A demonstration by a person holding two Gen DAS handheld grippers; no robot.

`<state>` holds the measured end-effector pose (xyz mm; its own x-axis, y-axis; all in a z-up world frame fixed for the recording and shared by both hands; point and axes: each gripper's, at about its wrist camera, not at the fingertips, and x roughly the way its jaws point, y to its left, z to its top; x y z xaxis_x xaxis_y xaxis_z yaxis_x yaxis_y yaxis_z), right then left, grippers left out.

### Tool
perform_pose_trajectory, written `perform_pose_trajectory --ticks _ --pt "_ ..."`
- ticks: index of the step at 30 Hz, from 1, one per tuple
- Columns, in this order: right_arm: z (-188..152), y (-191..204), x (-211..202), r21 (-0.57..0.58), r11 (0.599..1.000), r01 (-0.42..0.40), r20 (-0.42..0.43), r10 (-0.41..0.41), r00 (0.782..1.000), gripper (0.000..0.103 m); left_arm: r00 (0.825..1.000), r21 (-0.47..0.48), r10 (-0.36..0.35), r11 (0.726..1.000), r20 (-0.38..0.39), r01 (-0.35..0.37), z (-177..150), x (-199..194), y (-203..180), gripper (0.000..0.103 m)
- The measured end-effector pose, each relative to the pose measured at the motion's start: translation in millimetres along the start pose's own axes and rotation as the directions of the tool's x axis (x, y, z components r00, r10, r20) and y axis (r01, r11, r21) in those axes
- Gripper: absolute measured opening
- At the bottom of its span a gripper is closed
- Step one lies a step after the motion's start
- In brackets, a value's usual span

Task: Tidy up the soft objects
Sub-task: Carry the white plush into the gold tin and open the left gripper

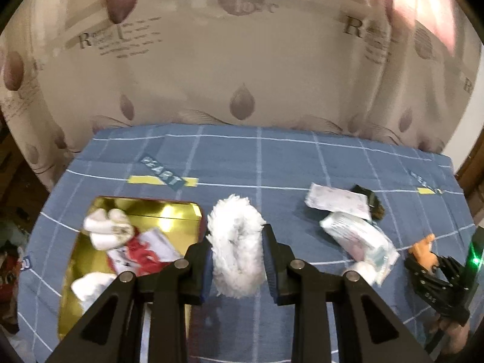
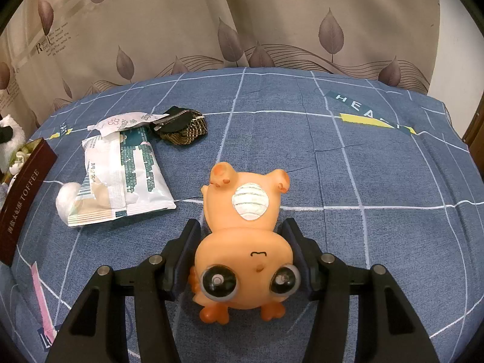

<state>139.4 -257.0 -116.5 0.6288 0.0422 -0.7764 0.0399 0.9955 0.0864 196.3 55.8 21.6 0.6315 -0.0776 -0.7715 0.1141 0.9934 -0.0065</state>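
Note:
A white fluffy soft piece (image 1: 236, 248) hangs between the pads of my left gripper (image 1: 237, 242), which is shut on it above the blue checked bedcover (image 1: 272, 163). Just left of it lies an open gold box (image 1: 172, 217) holding white plush items (image 1: 106, 230) and a red and white cloth (image 1: 142, 248). My right gripper (image 2: 242, 227) is shut on the head of an orange squeeze toy (image 2: 245, 208) with big eyes, low over the cover. That toy (image 1: 422, 248) also shows at the right edge of the left wrist view.
A tissue pack (image 2: 127, 178), a white sachet (image 2: 124, 122), a dark checked pouch (image 2: 181, 130) and a cotton ball (image 2: 66, 202) lie left of the toy. The box's dark red side (image 2: 24, 199) reads TOFFEE. A leaf-print curtain (image 2: 242, 30) hangs behind the bed.

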Motion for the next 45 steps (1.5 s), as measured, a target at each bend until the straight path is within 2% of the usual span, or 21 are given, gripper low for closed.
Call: perform_pose_trajectory --ticks 8,16,26,30,38,44,45 --pt "-0.1 0.2 0.2 0.000 1.000 0.001 0.000 -0.001 1.000 0.053 0.997 -0.052 0.069 0.996 -0.019 -0.070 4.6 10.7 36.3 0.029" --pt "0.1 0.1 0.3 0.000 1.000 0.001 -0.001 -0.001 1.000 0.053 0.985 -0.066 0.163 0.984 -0.058 -0.166 -2.2 31.4 67.6 0.029" --pt "0.3 0.7 0.6 -0.001 1.000 0.002 -0.002 -0.002 1.000 0.053 0.974 -0.089 0.204 0.973 -0.103 -0.213 -10.5 53.4 89.2 0.029" --pt "0.4 0.5 0.7 -0.001 1.000 0.002 -0.002 -0.002 1.000 0.053 0.973 -0.091 0.202 0.973 -0.109 -0.212 -13.8 56.5 91.9 0.029" --pt "0.6 0.9 0.6 -0.001 1.000 0.002 -0.003 -0.002 1.000 0.053 0.968 -0.077 0.226 0.969 -0.109 -0.235 -15.3 59.7 89.2 0.035" --pt "0.7 1.1 0.8 -0.002 1.000 0.003 -0.003 -0.003 1.000 0.053 0.969 -0.102 0.218 0.968 -0.116 -0.230 -16.3 59.8 91.3 0.046" --pt "0.7 0.8 1.0 -0.002 1.000 0.003 -0.003 -0.003 1.000 0.053 0.970 -0.106 0.213 0.968 -0.120 -0.226 -16.6 60.0 91.5 0.050"
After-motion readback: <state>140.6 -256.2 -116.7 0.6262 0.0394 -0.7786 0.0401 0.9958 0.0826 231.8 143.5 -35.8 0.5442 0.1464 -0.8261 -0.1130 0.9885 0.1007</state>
